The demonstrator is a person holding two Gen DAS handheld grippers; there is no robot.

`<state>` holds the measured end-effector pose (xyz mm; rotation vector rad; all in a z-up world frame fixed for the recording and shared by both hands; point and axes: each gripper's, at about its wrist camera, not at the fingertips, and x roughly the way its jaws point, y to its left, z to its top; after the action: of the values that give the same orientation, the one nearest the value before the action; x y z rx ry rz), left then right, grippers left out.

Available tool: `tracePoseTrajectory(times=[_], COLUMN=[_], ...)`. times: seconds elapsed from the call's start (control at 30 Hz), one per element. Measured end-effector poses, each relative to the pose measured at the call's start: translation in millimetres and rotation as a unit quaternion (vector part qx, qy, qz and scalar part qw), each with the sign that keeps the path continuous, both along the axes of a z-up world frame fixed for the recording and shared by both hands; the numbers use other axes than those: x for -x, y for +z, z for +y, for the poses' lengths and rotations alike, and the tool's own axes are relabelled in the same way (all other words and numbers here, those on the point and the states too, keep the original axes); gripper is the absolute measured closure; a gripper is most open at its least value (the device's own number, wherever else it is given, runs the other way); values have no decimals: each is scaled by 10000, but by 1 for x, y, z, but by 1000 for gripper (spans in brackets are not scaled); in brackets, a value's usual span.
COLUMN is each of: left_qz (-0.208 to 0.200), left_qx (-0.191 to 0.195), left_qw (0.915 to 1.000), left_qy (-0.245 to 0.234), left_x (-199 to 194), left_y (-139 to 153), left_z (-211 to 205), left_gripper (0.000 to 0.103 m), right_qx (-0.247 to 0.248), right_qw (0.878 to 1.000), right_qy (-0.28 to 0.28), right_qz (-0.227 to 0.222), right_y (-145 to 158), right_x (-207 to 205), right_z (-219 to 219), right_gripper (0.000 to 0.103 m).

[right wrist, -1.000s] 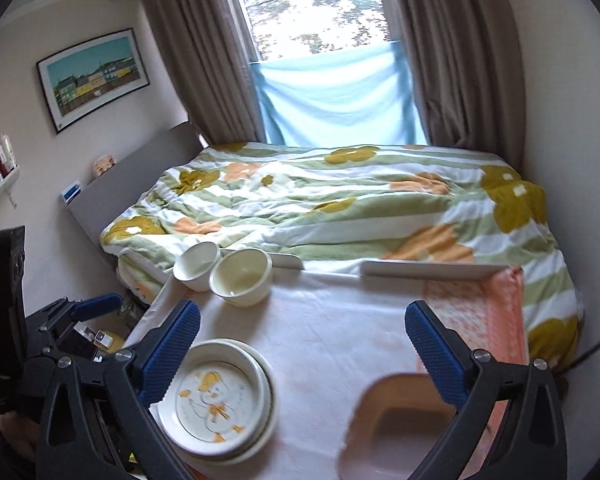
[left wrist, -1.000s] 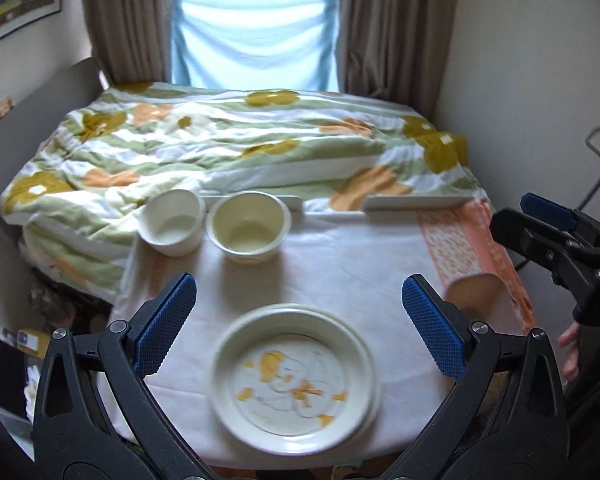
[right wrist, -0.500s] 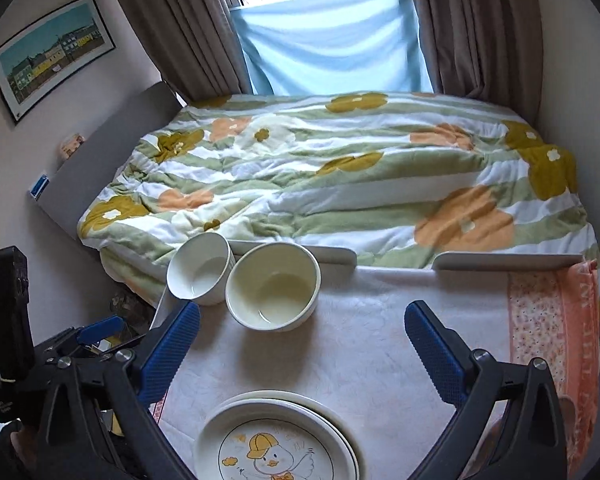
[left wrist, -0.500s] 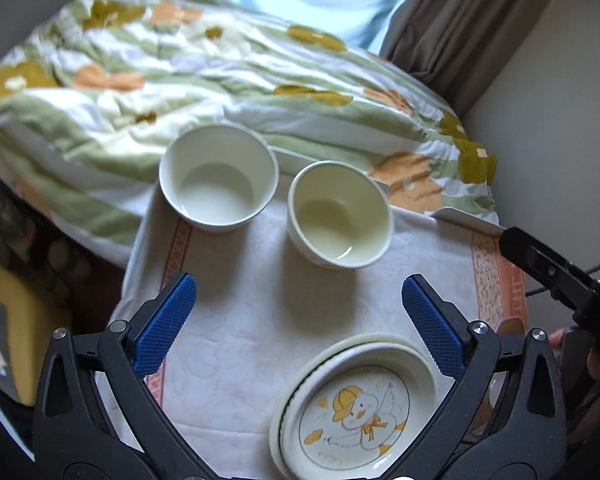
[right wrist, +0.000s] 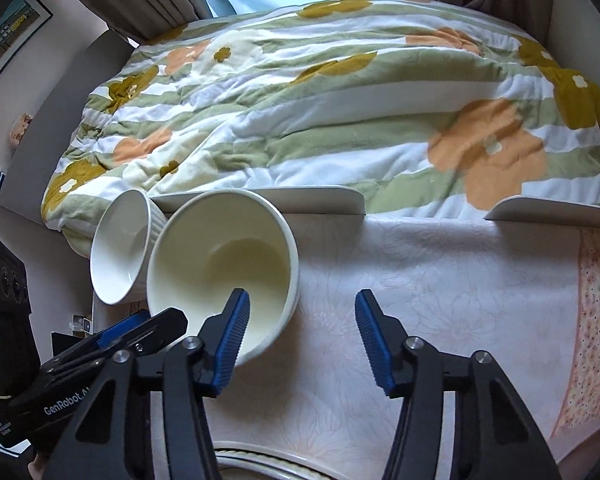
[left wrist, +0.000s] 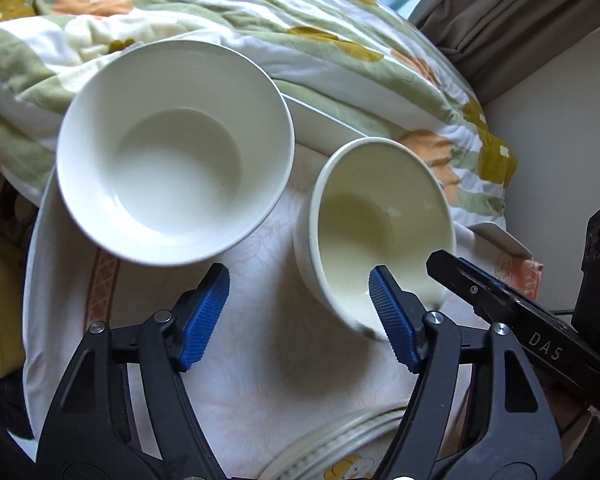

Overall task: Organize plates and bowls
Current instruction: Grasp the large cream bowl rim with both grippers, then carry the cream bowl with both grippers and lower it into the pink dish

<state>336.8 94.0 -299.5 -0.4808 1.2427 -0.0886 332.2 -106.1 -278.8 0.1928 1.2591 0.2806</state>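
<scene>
A white bowl point(left wrist: 172, 152) and a cream bowl point(left wrist: 380, 228) stand side by side at the far left of a small table under a white cloth point(left wrist: 260, 360). My left gripper point(left wrist: 300, 320) is open, low over the cloth between the two bowls; its right pad overlaps the cream bowl's near rim. In the right wrist view my right gripper point(right wrist: 300, 340) is open just right of the cream bowl point(right wrist: 228, 268), its left pad in front of the bowl's near rim. The white bowl point(right wrist: 120, 248) is further left. Stacked duck plates point(left wrist: 340, 452) lie at the near edge.
A bed with a flowered quilt point(right wrist: 320, 100) lies just behind the table. White rails point(right wrist: 300, 202) edge the table's back. An orange patterned cloth border point(right wrist: 596, 320) runs along the right side. The wall point(left wrist: 560, 140) stands to the right.
Both grippers have moved forward and down toward the bowls, which now fill the views. The jaws of both have narrowed. The plates have slid to the bottom edge of view.
</scene>
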Motion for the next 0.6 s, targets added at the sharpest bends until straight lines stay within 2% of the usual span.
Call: tracePoseTrajectory(times=[0.1,0.13,0.17,0.2,0.23,0.3,0.4,0.47,0.6], left_qz=[4,-13,-23,-25,-5,5,-100,-142,-199], left_qx=[-124,-164,-172,-168,-172,-163,-182,-372,-417], left_qw=[9999,9998,9998,9998,9998,9997,9995,9986,9982], left_qy=[-65,-79,-84,-98,-120,-180,-256,-347,-379], left_x=[-7,-8,-10,-12,-13,-16,-17,-17,-16], left_y=[-3,-3,-3,-4,-5,-7,-4,-1,1], left_z=[-1,-3,-2,-3,-4,-6,-10,-16,-17], left_gripper=[37,38,45,56,60,75,85,85,85], right_qx=[-14,-30,-57,-83,-89,-102,-170,-222,-174], right_qw=[9999,9999,9999,9998,9998,9999,9998,9997,9996], right_qy=[25,51,73,83,90,72,85,121,202], right_qz=[100,119,138,141,123,77,54,36,14], right_y=[-8,-10,-12,-12,-13,-12,-13,-13,-12], right_x=[-5,-8,-9,-11,-12,-14,-15,-15,-14], right_z=[3,4,5,6,7,7,7,9,13], right_gripper=[60,64,69,70,71,74,85,90,90])
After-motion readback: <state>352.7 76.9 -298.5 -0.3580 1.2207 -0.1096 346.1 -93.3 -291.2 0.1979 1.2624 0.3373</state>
